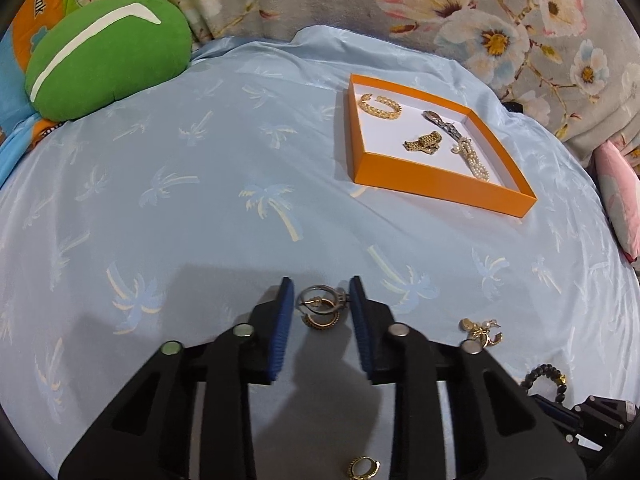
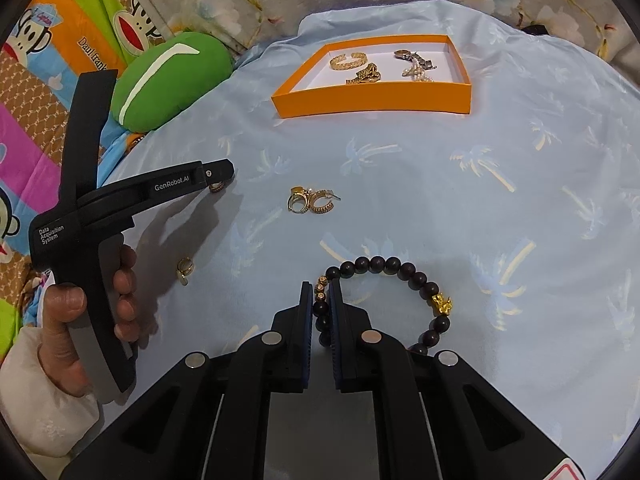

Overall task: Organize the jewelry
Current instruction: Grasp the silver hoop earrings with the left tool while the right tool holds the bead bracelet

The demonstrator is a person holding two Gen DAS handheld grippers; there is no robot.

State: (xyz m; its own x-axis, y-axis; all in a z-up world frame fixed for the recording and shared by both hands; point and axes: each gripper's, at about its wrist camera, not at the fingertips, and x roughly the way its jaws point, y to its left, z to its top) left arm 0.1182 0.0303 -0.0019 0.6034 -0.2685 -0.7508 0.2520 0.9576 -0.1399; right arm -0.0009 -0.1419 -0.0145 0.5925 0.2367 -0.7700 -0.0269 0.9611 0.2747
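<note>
In the left wrist view my left gripper [image 1: 322, 300] sits low on the blue palm-print cloth, its blue pads closed in on a small cluster of silver and gold hoop earrings [image 1: 320, 310]. The right wrist view shows my right gripper [image 2: 322, 300] shut on a dark bead bracelet [image 2: 400, 266] with a gold charm, several beads pinched between the pads. An orange tray [image 1: 440, 184] [image 2: 372, 98] farther back holds a gold cuff, a gold chain, a silver piece and pearls. Loose gold earrings [image 1: 482, 332] [image 2: 312, 202] and a single gold earring [image 1: 362, 468] [image 2: 185, 268] lie on the cloth.
A green cushion [image 1: 108, 52] [image 2: 172, 80] lies at the back left on a cartoon-print sheet. A floral blanket [image 1: 500, 12] runs behind the tray, and a pink pillow [image 1: 620, 200] is at the right edge. A person's hand [image 2: 80, 312] grips the left gripper's handle.
</note>
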